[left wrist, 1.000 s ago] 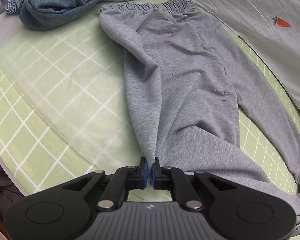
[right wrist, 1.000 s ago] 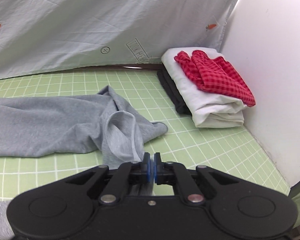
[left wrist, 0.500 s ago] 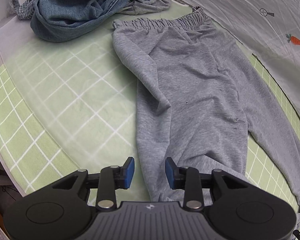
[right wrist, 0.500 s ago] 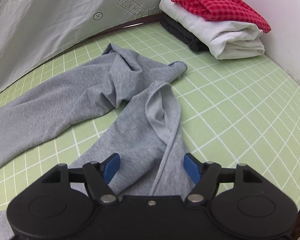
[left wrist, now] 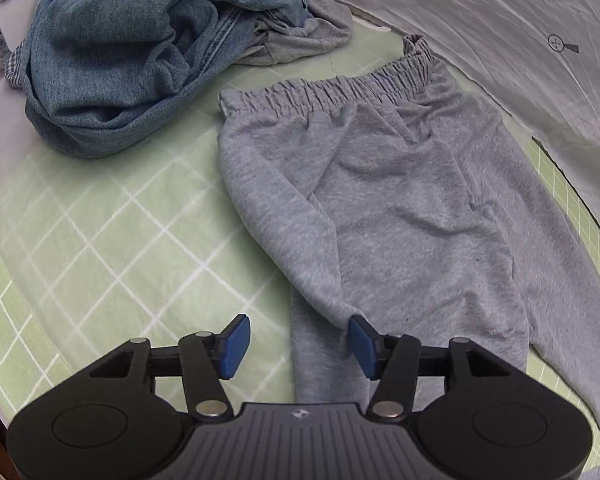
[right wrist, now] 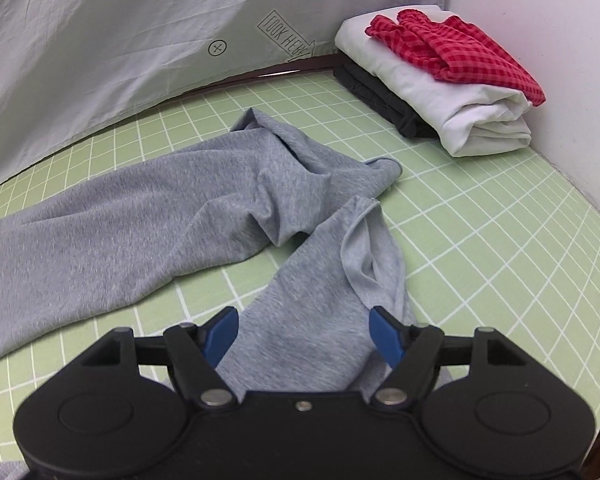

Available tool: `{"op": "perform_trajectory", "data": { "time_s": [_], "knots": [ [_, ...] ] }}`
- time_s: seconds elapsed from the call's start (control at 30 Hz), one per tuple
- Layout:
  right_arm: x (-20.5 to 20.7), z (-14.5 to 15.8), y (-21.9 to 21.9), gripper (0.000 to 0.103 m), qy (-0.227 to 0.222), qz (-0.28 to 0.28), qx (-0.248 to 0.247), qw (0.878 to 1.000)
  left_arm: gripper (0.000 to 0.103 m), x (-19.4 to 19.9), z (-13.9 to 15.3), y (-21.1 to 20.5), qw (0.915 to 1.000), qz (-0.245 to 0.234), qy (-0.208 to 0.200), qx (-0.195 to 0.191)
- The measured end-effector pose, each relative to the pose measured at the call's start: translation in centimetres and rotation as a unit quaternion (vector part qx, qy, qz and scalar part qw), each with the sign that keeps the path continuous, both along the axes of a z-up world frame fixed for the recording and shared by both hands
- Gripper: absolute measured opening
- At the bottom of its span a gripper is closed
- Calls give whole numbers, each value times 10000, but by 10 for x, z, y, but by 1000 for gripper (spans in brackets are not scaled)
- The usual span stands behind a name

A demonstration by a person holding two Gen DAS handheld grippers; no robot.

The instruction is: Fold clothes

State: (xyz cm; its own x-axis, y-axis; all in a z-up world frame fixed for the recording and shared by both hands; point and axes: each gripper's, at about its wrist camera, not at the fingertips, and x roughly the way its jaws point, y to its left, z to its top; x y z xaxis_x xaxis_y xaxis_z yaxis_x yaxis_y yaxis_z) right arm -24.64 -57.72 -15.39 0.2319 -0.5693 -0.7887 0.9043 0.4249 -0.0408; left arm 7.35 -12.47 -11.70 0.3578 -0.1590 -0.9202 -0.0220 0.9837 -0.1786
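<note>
Even, soft indoor light, no hard shadows. Strong fisheye bend in both views; grid lines curve at the rims, corners vignette to black. Left wrist view: a hazy, washed-out glare patch over the green grid-patterned mat (left wrist: 100,216), lines there look smeared. Right wrist view is crisper; the white wall (right wrist: 572,52) is bright, near clipping. Grey sweatpants (left wrist: 400,200) show slight softness.

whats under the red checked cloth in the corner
The red checked cloth lies on a folded white garment, which rests on a folded black one. Anything between those layers is hidden.
</note>
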Motion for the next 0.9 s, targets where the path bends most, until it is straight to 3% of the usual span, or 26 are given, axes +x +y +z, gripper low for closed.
{"op": "perform_trajectory", "data": {
  "time_s": [0.17,0.47,0.53,0.57,0.6,0.7,0.8,0.9],
  "knots": [
    [22,-13,-6,73,94,-61,156,9998,64,40,-3,19,9991,334,-139,-237],
    [43,-25,-11,73,356,-228,352,9985,60,90,-16,24,9988,451,-198,-70],
    [42,-24,-11,64,329,-178,386,9986,34,90,-16,22,9992,329,-229,91],
    [42,-23,-11,59,282,-110,416,9987,12,90,-15,21,9992,258,-244,167],
    [41,-22,-10,47,235,-43,446,9987,7,88,-16,23,9993,246,-244,107],
    [41,-21,-6,20,267,146,450,9985,5,72,-14,30,9989,372,-233,135],
    [29,-20,-4,4,229,178,463,9985,5,46,-13,43,9985,428,-214,263],
    [11,-18,-4,2,159,152,461,9987,5,5,-13,64,9981,478,-171,353]
  ]
}}
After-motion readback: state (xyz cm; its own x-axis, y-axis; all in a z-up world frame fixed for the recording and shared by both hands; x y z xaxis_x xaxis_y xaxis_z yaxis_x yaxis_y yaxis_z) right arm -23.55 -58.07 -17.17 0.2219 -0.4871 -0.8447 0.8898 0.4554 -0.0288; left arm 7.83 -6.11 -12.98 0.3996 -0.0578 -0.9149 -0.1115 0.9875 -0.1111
